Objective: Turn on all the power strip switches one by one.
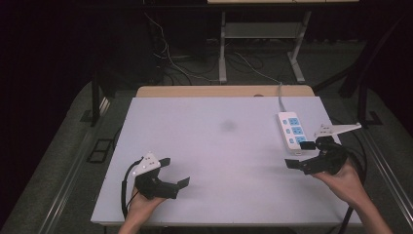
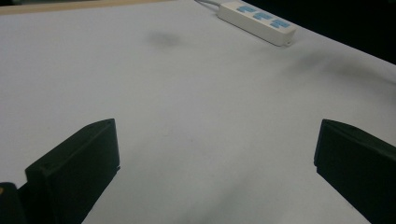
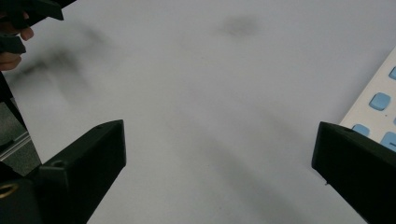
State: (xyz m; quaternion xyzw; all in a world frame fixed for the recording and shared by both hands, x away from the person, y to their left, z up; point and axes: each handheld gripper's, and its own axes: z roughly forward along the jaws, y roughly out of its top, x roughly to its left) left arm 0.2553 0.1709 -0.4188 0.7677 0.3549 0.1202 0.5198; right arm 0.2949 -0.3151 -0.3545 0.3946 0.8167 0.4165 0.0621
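Two forearms enter at the near edge of the white table (image 1: pixel 219 161), each hand carrying a two-jaw gripper. Left gripper (image 1: pixel 175 171): held low over the near-left part of the table, well apart from the power strip (image 1: pixel 291 130); jaws spread wide, nothing between them — its own view confirms bare tabletop between the two black jaws, with the power strip far off at the upper right. Right gripper (image 1: pixel 301 154): held just beside the near end of the power strip, on the strip's near side; jaws likewise spread wide and empty, one jaw close to the strip's end, though contact cannot be judged. Power strip: white body with blue socket faces, lying flat near the right edge of the table, its grey cord (image 1: pixel 281 95) running from its far end toward the table's back edge. A faint dark smudge (image 1: pixel 228 126) marks the tabletop to the left of the strip — roughly midway across the table.
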